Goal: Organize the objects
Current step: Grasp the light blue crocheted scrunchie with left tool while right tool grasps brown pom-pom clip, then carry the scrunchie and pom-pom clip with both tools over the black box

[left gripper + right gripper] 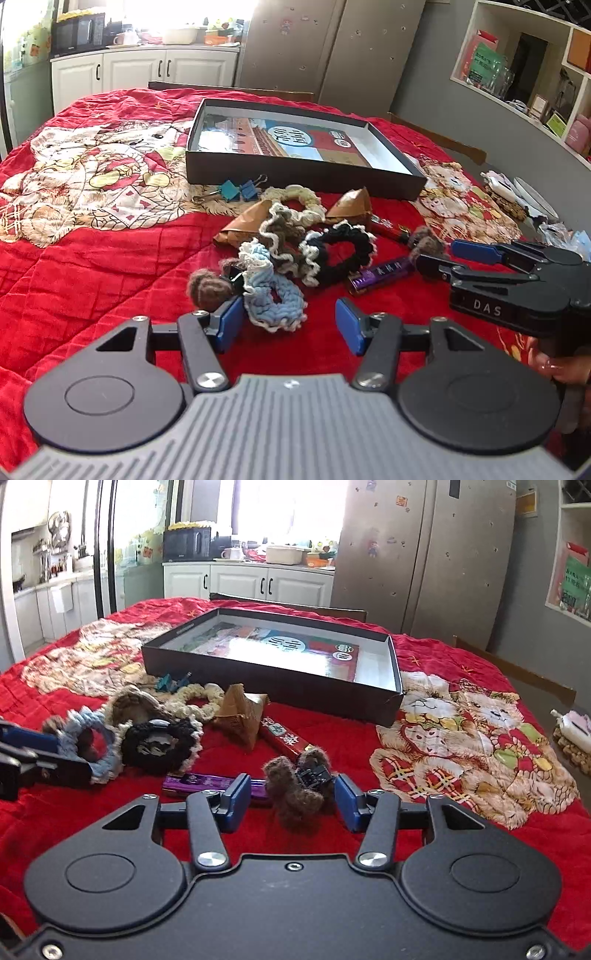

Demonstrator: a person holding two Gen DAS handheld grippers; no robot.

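On the red quilt [92, 266] lies a heap of hair things in front of an open black box [303, 177]. My left gripper [290, 317] is open, its blue pads either side of a light blue scrunchie [275, 299]; the right pad stands clear of it. A brown fuzzy claw clip [299, 786] sits between the pads of my right gripper [291, 797], which is open, with a sliver of gap on the left. Behind it lie a purple tube [192, 781], a black scrunchie [159, 746], a red stick [288, 740] and brown paper packets [240, 716].
A second brown fuzzy clip [210, 288] lies left of the blue scrunchie. Blue binder clips [236, 190] and a cream scrunchie [299, 195] rest against the box wall. Clutter [517, 195] lines the quilt's right edge. A hand [554, 365] holds the right gripper.
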